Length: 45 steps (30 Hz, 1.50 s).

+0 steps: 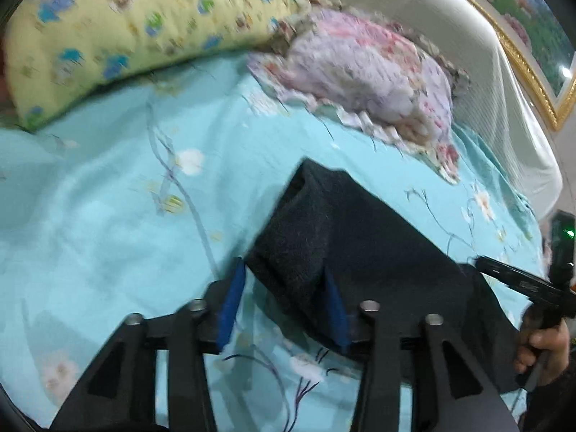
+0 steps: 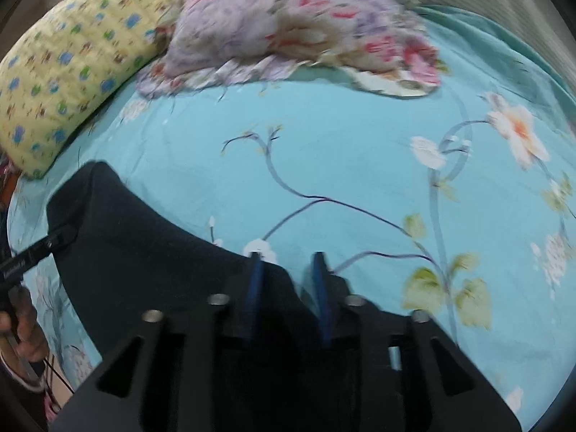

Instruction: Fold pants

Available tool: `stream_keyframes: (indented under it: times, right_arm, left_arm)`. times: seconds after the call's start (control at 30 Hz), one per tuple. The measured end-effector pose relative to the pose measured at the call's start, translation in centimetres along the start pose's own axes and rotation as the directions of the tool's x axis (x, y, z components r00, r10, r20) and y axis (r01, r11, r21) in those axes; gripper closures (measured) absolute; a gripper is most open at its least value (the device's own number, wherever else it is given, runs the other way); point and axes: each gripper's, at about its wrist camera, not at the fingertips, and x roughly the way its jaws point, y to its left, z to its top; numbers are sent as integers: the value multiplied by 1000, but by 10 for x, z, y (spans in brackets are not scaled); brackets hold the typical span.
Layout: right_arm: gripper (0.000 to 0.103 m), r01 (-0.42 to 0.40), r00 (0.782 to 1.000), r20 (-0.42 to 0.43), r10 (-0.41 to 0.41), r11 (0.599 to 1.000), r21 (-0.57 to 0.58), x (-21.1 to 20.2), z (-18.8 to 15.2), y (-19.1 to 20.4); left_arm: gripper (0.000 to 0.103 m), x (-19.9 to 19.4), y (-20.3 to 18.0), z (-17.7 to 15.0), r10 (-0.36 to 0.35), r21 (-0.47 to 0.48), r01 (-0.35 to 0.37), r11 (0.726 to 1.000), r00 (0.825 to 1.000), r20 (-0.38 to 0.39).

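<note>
Dark pants (image 1: pixel 360 237) — centre frame, spread flat on the bed (image 1: pixel 108 216) for folding; left tongs (image 1: pixel 284 288) and right tongs (image 2: pixel 288 280) apart, astride fabric edges, unclamped.

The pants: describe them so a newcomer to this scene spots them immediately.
Start from the light blue floral bedsheet covering the bed, with a yellow patterned pillow and a crumpled pink-and-lilac floral cloth at its far side. Nearer the grippers lies the pants, a flat folded piece. It is the only plain, very dark fabric here; everything else is pale and printed.
</note>
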Motion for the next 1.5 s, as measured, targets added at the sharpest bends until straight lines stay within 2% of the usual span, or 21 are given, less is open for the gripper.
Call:
stream_keyframes:
  times: [0.17, 0.3, 0.4, 0.6, 0.73, 0.83, 0.93, 1.07, 1.17, 1.33, 1.4, 1.5]
  right_arm:
    - [60, -61, 995, 86, 53, 994, 86, -51, -21, -17]
    - [60, -99, 988, 129, 80, 984, 149, -86, -54, -33]
    - [60, -107, 985, 154, 75, 971, 215, -109, -84, -48]
    - [60, -91, 973, 231, 12, 938, 336, -155, -145, -79]
    - [60, -100, 954, 296, -41, 889, 446, -193, -194, -106]
    - [60, -87, 934, 341, -109, 855, 511, -219, -226, -123]
    - [60, -88, 910, 374, -178, 799, 595, -243, -263, -147]
    - [60, -112, 902, 377, -210, 730, 674, -254, -296, -177]
    - [60, -164, 898, 397, -188, 694, 701, -251, -309, -191]
    - [50, -189, 896, 412, -168, 694, 694, -241, -309, -201]
    - [50, -208, 891, 425, -160, 688, 695, -237, -309, -205]
    - [49, -234, 890, 433, -145, 668, 706, -232, -310, -216]
  left_arm:
    - [52, -29, -8, 2, -3, 14, 3, 1000, 999, 53]
    - [49, -33, -38, -1, -49, 79, 46, 996, 998, 39]
    - [48, -28, -71, -4, -109, 127, 107, 986, 994, 6]
    - [45, -17, -147, -23, -202, 240, 214, 947, 977, -76]
    - [44, -13, -191, -40, -248, 305, 277, 911, 960, -131]
    - [42, -11, -225, -56, -272, 356, 318, 879, 946, -175]
    - [39, -8, -259, -70, -291, 402, 358, 843, 931, -221]
    - [38, -7, -304, -92, -309, 468, 416, 780, 906, -290]
    - [37, -6, -334, -107, -317, 510, 456, 730, 886, -338]
    - [37, 2, -384, -127, -305, 573, 500, 649, 861, -406]
    - [35, 6, -405, -135, -297, 596, 519, 613, 850, -434]
    - [35, 15, -429, -146, -282, 611, 543, 575, 833, -475]
